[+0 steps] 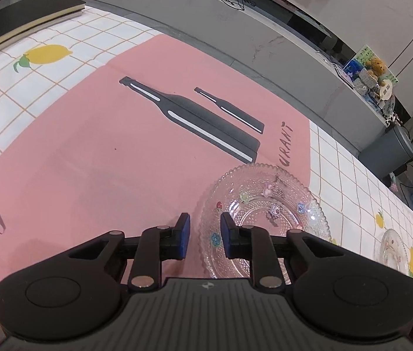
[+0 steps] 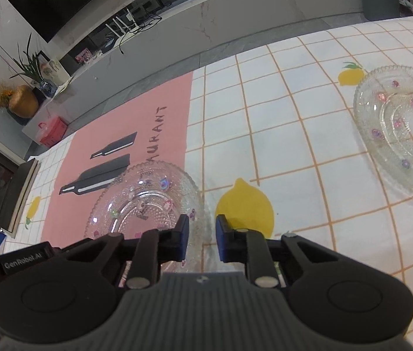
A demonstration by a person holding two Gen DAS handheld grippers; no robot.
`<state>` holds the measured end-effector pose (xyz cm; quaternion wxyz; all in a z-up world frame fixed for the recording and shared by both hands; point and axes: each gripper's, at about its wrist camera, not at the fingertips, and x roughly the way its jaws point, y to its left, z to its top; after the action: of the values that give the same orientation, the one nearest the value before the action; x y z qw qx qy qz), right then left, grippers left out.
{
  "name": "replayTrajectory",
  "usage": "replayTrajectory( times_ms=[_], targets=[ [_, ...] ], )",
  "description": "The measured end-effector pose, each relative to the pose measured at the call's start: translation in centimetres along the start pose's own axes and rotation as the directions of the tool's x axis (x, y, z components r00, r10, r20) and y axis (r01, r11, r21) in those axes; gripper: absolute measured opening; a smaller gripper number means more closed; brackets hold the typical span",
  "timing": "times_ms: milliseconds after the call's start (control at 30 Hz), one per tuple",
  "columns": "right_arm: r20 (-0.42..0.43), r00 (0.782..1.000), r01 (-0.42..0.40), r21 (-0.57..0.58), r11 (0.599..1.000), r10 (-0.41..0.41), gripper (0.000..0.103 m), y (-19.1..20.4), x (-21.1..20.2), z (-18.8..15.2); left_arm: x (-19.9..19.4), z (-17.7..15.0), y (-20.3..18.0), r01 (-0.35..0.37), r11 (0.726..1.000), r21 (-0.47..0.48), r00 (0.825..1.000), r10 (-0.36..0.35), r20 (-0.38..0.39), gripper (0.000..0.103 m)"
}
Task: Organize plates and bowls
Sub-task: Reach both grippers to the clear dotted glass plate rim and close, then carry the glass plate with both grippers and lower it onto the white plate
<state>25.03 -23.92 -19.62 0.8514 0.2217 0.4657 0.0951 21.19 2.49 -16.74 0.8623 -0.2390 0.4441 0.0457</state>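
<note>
A clear beaded glass plate (image 1: 265,204) with small coloured stickers lies on the right corner of the pink mat. My left gripper (image 1: 205,235) is open, its jaws astride the plate's left rim. The same plate shows in the right wrist view (image 2: 147,201); my right gripper (image 2: 202,241) is open with the jaws astride its right rim. A second glass plate (image 2: 402,128) with pink and purple stickers lies apart at the right on the checked cloth; its edge also shows in the left wrist view (image 1: 393,245).
A pink mat (image 1: 104,152) with printed black bottles lies on a white checked tablecloth (image 2: 294,117) with lemons. A black-covered book stack (image 1: 22,32) sits at the far left corner. A grey TV bench (image 1: 265,38) runs beyond the table edge.
</note>
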Motion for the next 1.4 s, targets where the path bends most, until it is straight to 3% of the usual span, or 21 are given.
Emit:
replayTrajectory(
  times_ms=[133, 767, 1400],
  targets=[
    [0.0, 1.0, -0.015, 0.015, 1.0, 0.015, 0.009, -0.1, 0.3, 0.0, 0.3, 0.1, 0.1, 0.019, 1.0, -0.006, 1.0, -0.019, -0.004, 0.015],
    [-0.004, 1.0, -0.019, 0.019, 1.0, 0.019, 0.006, 0.0, -1.3, -0.3, -1.5, -0.2, -0.6, 0.009, 1.0, 0.023, 1.0, -0.009, 0.0, 0.01],
    [0.034, 0.999, 0.003, 0.046, 0.999, -0.005, 0.006, -1.1, -10.8, -5.1, -8.5, -4.9, -2.5, 0.051, 0.992, 0.114, 0.999, -0.052, 0.008, 0.01]
  ],
)
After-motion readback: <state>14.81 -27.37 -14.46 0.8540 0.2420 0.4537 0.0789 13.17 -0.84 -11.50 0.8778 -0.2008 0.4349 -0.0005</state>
